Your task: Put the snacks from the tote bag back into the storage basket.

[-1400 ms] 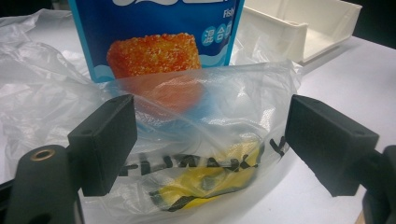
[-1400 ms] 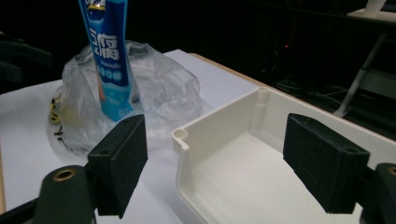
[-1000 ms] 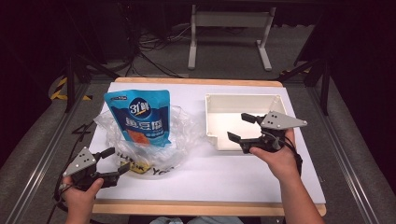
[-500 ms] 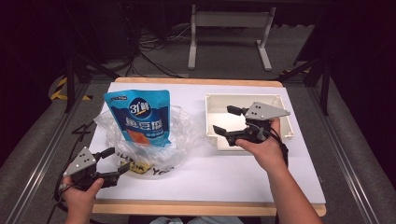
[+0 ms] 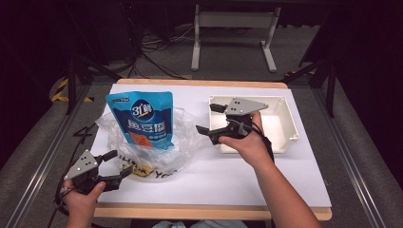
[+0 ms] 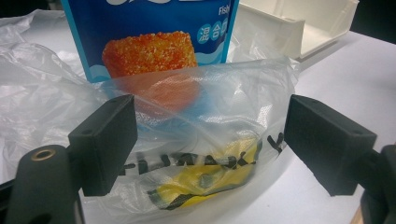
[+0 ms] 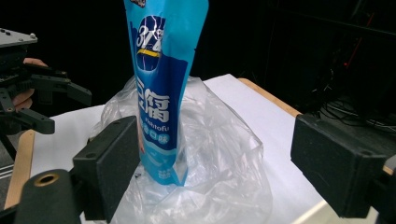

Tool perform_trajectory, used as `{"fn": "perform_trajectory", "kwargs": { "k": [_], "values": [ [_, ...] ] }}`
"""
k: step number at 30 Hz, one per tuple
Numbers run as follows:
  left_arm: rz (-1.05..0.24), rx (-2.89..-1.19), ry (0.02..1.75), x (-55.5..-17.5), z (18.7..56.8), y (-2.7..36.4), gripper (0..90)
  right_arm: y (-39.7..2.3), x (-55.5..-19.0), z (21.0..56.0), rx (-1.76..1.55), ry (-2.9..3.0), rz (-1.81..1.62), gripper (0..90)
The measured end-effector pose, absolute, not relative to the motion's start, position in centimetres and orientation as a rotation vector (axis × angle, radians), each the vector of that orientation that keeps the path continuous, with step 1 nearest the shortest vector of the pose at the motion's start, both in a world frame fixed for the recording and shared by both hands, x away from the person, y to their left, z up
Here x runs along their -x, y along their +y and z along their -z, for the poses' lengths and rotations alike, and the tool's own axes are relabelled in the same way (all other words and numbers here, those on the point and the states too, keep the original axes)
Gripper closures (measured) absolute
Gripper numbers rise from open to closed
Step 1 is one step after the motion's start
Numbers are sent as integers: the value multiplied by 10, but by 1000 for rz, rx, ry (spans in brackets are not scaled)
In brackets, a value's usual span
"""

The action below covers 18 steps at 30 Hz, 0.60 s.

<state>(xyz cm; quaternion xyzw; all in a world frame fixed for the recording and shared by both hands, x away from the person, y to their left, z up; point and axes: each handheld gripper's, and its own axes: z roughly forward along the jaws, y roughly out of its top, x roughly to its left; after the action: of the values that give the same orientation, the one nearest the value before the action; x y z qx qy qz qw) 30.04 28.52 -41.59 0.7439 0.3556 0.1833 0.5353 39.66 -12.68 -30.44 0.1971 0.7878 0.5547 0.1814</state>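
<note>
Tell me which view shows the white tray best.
High view: the white tray shows nearly whole, open side up, right of the blue pouch, partly behind the right gripper. Left gripper view catches a corner.

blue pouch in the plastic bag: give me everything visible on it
The blue pouch is a glossy stand-up food packet, upright, its base sunk in the crumpled clear plastic bag on the white table. Its front has a dark blue top, white lettering, a round logo and a picture of an orange crumbed block. The top edge looks sealed flat. The right gripper view shows it edge-on and slightly bowed. Only the bag touches it; the open right claw faces it from the side, apart.
</note>
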Motion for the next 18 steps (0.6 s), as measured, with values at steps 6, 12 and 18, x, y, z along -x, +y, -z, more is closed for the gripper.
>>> {"fn": "perform_trajectory", "kwargs": {
  "k": [6, 12, 18],
  "values": [
    [-436, -1777, 840, -300, 416, 284, 184, -114, -401, 304, -541, 2237, -1566, 162],
    [-423, -1764, 841, -300, 416, 284, 180, -95, -409, 307, -534, 2252, -1585, 157],
    [-435, -1767, 839, -300, 416, 284, 173, -81, -418, 312, -533, 2267, -1598, 139]
  ]
}}
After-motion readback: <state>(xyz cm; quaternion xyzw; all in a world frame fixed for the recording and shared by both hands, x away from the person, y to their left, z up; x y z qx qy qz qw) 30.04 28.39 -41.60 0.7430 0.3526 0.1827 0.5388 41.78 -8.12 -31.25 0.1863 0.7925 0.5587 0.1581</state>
